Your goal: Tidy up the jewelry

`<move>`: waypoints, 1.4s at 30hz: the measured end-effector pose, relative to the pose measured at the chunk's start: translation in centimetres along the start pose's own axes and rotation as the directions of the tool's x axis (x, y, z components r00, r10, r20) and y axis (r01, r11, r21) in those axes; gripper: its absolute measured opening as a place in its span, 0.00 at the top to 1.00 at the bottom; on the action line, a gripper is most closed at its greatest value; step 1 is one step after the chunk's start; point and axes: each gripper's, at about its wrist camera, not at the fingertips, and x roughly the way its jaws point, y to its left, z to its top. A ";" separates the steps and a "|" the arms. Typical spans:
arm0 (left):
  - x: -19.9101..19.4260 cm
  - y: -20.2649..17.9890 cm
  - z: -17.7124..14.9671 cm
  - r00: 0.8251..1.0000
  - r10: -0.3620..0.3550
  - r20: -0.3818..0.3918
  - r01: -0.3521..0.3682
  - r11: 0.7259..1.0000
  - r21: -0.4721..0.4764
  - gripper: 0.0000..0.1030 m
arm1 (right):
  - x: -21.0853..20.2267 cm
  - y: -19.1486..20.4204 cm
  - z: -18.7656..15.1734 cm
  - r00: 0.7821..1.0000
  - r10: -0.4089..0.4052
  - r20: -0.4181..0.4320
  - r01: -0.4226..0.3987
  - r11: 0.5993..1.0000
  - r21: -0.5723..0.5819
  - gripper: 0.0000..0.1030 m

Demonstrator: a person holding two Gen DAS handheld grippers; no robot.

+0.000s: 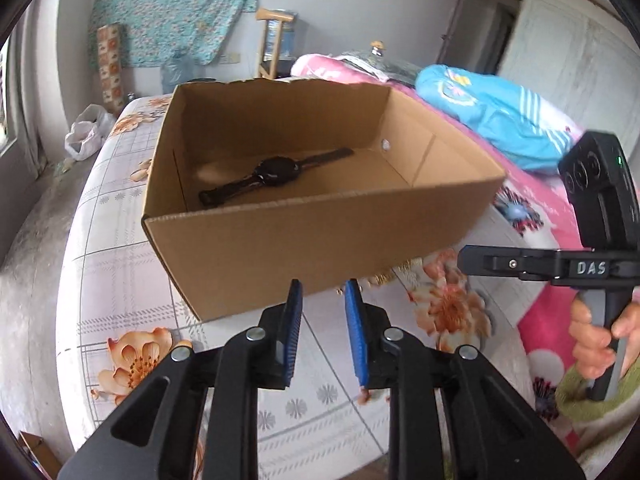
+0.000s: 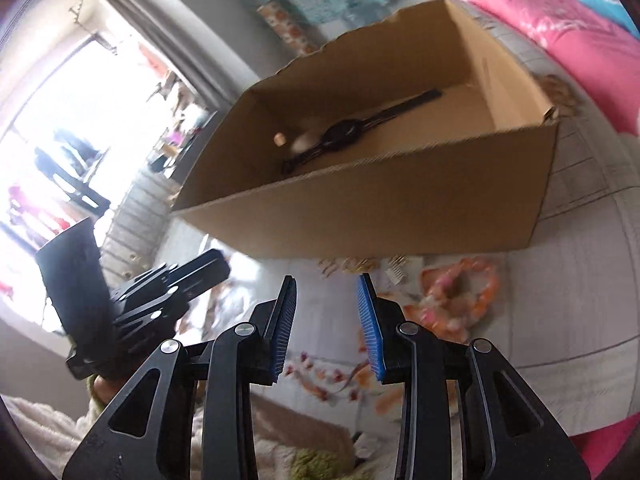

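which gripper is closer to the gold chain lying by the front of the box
Left, by a small margin. The left gripper hovers open just short of the gold chain, which lies against the cardboard box. The right gripper is also open and empty, slightly further back from the chain.

The open-topped cardboard box (image 1: 304, 248) stays reachable from above; its near wall blocks level entry.

Left wrist view looks forward and down along its fingers at the cardboard box (image 1: 320, 216), close, frame centre. Right wrist view faces the same box (image 2: 380, 200) from its other side, tilted. Both share the box interior and floral bedsheet (image 1: 120, 288).
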 end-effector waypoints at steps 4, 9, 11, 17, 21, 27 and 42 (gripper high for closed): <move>0.4 0.4 0.9 0.999 0.012 0.042 -0.011 1.000 -0.014 0.79 | -0.1 -0.4 1.2 0.998 -0.029 0.051 0.028 0.999 0.022 0.69; 1.0 1.5 1.8 0.997 0.035 0.072 -0.034 0.999 -0.021 0.79 | 0.9 -0.4 2.7 0.995 -0.058 0.083 0.057 0.998 0.023 0.69; 1.2 1.8 2.1 0.996 0.016 0.090 -0.013 0.999 -0.036 0.79 | 1.2 -0.5 3.0 0.993 -0.071 0.096 0.069 0.997 0.022 0.69; 0.6 2.0 1.6 0.993 0.001 0.120 0.007 0.998 -0.065 0.79 | 0.9 -0.6 3.7 0.977 -0.122 0.176 0.123 0.992 0.006 0.69; 0.0 2.4 0.2 0.996 0.000 0.092 0.007 0.997 -0.075 0.79 | -0.5 -1.3 3.2 0.965 -0.138 0.222 0.142 0.990 -0.001 0.68; 0.3 2.0 -2.6 1.000 -0.015 0.008 0.016 0.998 -0.067 0.79 | -1.7 -0.7 0.1 0.966 -0.131 0.224 0.145 0.988 -0.045 0.60; 6.3 -2.0 -1.8 0.996 0.016 -0.093 -0.008 0.997 0.079 0.70 | 3.5 0.6 -6.9 0.976 -0.183 0.115 0.194 0.976 -0.101 0.63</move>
